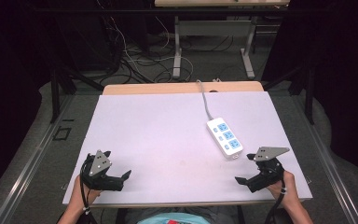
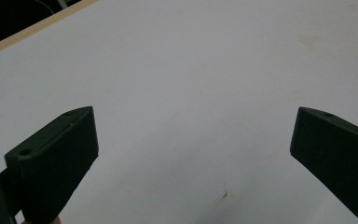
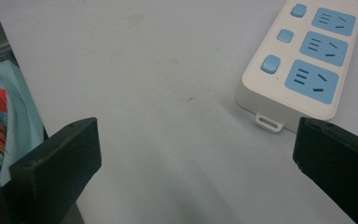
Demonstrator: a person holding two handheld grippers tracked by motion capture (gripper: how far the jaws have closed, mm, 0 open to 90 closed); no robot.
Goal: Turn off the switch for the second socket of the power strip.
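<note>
Both tongs stand wide open over the bench [image 1: 158,135], gripping nothing. The white power strip [image 1: 224,136] with blue sockets lies just beyond the right tongs [image 1: 243,169], well apart from the left tongs [image 1: 127,177].

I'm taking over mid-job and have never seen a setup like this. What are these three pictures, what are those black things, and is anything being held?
There is no robot arm here: a person sits at the near edge of the table and holds a hand-held tool in each hand. Each tool ends in two black jaws.

The high view looks down from above the person. The left gripper shows at the lower left, the right gripper at the lower right.

The other two pictures come from cameras riding on the tools, looking out between their own jaws. In both, the jaws stand wide apart with nothing between them, so nothing is held.

On the white surface lies one thing: a white power strip with blue sockets, its grey cable running off the far edge. It lies closest to the right gripper, untouched.
</note>
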